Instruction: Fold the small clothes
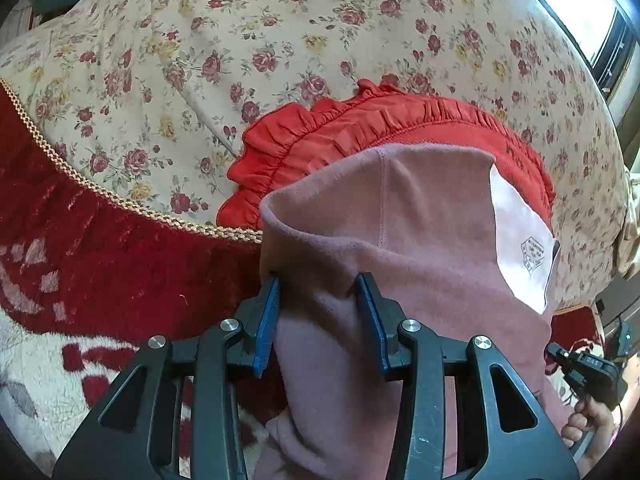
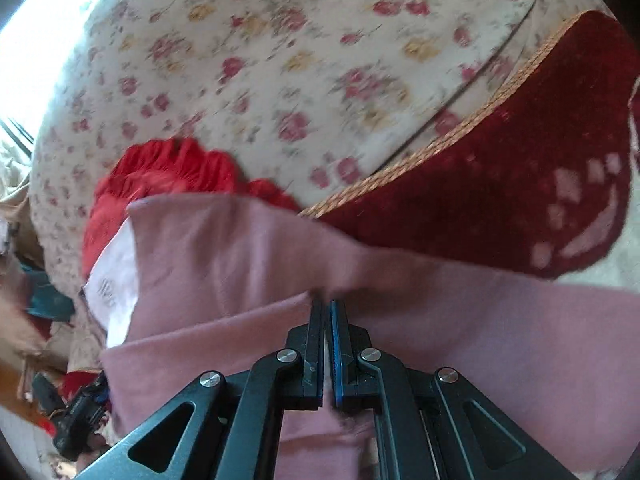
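Note:
A pink fleece garment (image 1: 400, 240) hangs raised between both grippers over the bed edge, with a white inner panel (image 1: 520, 240) showing on one side. My left gripper (image 1: 318, 280) has its jaws apart, and a thick fold of the pink cloth fills the gap between the blue pads (image 1: 266, 320). In the right wrist view the pink garment (image 2: 240, 248) spreads below my right gripper (image 2: 326, 302), which is shut on a pinch of its cloth. A red ruffled garment (image 1: 340, 132) lies on the bed just behind it, also seen from the right wrist (image 2: 160, 172).
A floral bedspread (image 1: 240, 40) covers the bed, edged by a gold braid (image 1: 100, 192) and a dark red velvet skirt (image 1: 100, 260). A red and white rug (image 1: 48, 360) lies below. The other gripper and the hand holding it (image 1: 588, 420) show at lower right. A bright window (image 1: 580, 8) is beyond.

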A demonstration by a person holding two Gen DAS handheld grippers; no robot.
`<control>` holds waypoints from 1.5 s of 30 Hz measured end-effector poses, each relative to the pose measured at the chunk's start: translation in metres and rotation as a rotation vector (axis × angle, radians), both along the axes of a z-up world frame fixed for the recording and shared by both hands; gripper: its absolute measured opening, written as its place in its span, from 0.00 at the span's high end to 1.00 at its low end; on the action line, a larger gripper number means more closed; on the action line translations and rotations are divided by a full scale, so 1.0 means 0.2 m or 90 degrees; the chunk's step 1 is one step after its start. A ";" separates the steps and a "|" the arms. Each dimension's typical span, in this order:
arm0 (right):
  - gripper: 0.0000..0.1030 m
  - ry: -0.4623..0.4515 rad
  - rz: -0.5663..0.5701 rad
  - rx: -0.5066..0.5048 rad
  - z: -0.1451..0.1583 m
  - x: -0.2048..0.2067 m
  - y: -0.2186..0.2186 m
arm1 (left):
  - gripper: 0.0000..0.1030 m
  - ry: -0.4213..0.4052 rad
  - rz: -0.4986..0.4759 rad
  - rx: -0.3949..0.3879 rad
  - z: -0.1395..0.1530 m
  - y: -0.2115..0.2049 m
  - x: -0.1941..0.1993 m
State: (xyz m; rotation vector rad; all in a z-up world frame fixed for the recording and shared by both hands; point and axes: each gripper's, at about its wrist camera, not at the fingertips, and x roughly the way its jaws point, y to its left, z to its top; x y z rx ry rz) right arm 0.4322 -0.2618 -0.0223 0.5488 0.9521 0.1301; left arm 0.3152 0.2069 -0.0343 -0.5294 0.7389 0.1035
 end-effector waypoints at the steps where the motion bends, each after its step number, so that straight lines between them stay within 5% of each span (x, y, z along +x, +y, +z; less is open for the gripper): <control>1: 0.98 -0.005 -0.008 -0.011 0.02 -0.02 -0.02 | 0.62 0.000 0.000 0.003 0.00 0.00 0.00; 7: 0.98 -0.071 0.111 -0.084 0.17 -0.21 0.16 | 0.62 0.003 0.028 0.051 0.04 0.01 -0.03; 12: 0.98 0.010 0.145 -0.191 -0.02 -0.20 0.33 | 0.62 -0.032 0.011 0.075 0.19 -0.10 -0.22; 15: 0.98 0.028 0.137 -0.170 -0.13 -0.17 0.33 | 0.61 0.001 -0.006 0.083 0.14 -0.22 -0.29; 18: 0.98 0.023 0.111 -0.142 -0.15 -0.18 0.31 | 0.56 0.089 0.003 0.067 -0.04 -0.25 -0.26; 20: 0.98 0.027 0.110 -0.127 -0.16 -0.19 0.30 | 0.41 0.090 0.020 0.084 -0.06 -0.25 -0.24; 22: 0.98 0.051 0.116 -0.110 -0.16 -0.18 0.27 | 0.40 0.089 0.015 0.077 -0.06 -0.24 -0.24; 27: 0.97 -0.006 0.068 -0.141 0.08 -0.42 0.13 | 0.41 0.078 0.003 0.081 -0.02 -0.24 -0.28; 30: 0.91 -0.016 0.054 -0.229 0.21 -0.64 0.01 | 0.41 0.041 -0.027 0.092 0.06 -0.33 -0.36; 35: 0.78 -0.025 -0.002 -0.350 0.24 -0.93 -0.33 | 0.40 -0.007 -0.112 0.095 0.15 -0.52 -0.51; 40: 0.74 -0.032 -0.104 -0.364 0.27 -1.20 -0.76 | 0.39 0.017 -0.139 0.077 0.11 -0.56 -0.49; 45: 0.73 0.010 -0.140 -0.354 0.15 -1.28 -1.07 | 0.39 0.045 -0.130 0.053 0.06 -0.55 -0.45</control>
